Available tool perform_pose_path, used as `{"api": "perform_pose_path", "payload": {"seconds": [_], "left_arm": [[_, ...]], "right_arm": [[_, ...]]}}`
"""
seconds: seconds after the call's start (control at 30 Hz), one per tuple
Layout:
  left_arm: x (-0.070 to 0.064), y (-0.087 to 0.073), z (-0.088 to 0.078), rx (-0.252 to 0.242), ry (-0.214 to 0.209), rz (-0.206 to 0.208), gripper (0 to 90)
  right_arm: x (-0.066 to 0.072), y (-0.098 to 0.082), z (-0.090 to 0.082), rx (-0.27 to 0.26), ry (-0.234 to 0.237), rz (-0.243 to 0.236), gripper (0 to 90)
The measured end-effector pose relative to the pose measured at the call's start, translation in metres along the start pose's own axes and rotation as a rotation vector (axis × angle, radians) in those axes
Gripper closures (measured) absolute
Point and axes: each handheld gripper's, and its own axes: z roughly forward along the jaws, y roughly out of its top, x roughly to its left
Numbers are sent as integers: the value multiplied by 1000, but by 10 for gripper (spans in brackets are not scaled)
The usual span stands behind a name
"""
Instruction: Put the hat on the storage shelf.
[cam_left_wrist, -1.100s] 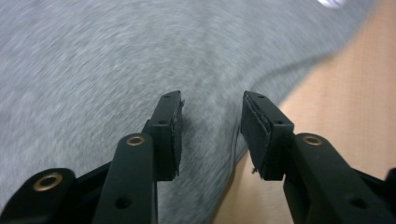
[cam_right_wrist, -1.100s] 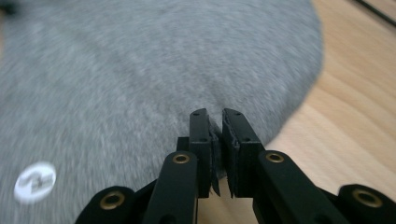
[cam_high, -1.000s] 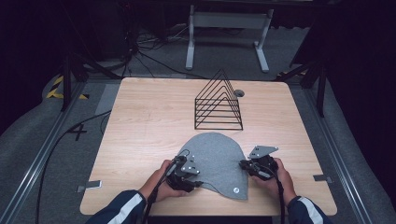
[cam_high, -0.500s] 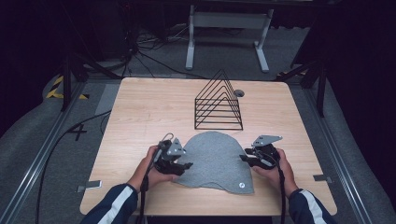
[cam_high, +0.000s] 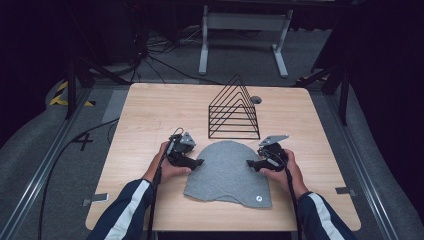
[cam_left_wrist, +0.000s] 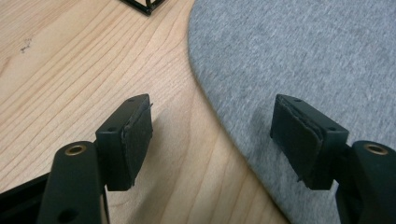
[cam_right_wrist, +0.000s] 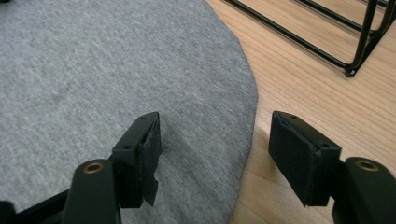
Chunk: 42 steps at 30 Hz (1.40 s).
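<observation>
A grey knitted beanie (cam_high: 227, 172) lies flat on the wooden table (cam_high: 150, 115), its brim toward the near edge with a small round tag (cam_high: 258, 198) at the lower right. My left gripper (cam_high: 198, 162) is open at the beanie's left edge. In the left gripper view its jaws straddle that edge, one finger (cam_left_wrist: 133, 135) over bare wood and the other over the beanie (cam_left_wrist: 303, 60). My right gripper (cam_high: 249, 163) is open at the right edge. In the right gripper view one finger (cam_right_wrist: 142, 156) stands over the beanie (cam_right_wrist: 116, 70) and the other over wood.
A black wire rack (cam_high: 234, 110) shaped like a triangle stands just behind the beanie; its base bars (cam_right_wrist: 299, 42) show close to my right gripper. A small round hole (cam_high: 256, 100) sits in the table behind the rack. Cables trail off the table's left side.
Both hands have moved away from the near edge toward the rack, now level with the beanie's upper sides. The beanie lies in much the same place.
</observation>
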Motion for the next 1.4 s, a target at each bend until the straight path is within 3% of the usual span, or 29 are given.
{"api": "perform_pose_path", "payload": {"seconds": [0.13, 0.27, 0.33, 0.43, 0.57, 0.63, 0.7, 0.8, 1.13, 1.27, 1.4], "left_arm": [[-8, 2, 0, 20, 14, 0, 289], [-18, 4, 1, 21, -10, 20, 371], [-20, 6, 0, 28, -22, 38, 465], [-22, 7, -1, 42, -46, 17, 547], [-19, 5, -2, 24, -79, 8, 690], [-16, 5, -2, 24, -90, 7, 765], [-15, 3, -2, 9, -109, -19, 818], [-18, 5, -3, 30, -91, 9, 858], [-26, 13, -14, 4, -52, 57, 864], [-30, 18, -19, -14, -38, 96, 865], [-32, 22, -25, -43, -35, 101, 865]], "right_arm": [[2, -2, -1, -14, 3, -1, 451], [7, 0, -3, -2, 5, 0, 564], [9, 0, -3, -1, 11, 2, 649], [9, -1, -4, -1, 38, 5, 727], [6, -4, -4, -23, 82, 9, 819], [5, -5, -4, -22, 92, 13, 836], [6, -5, -5, -20, 91, 6, 840], [7, -5, -7, -23, 82, -17, 844], [7, -4, -20, -62, 67, -72, 851], [8, -3, -27, -78, 64, -92, 853], [8, -1, -37, -106, 62, -97, 853]]}}
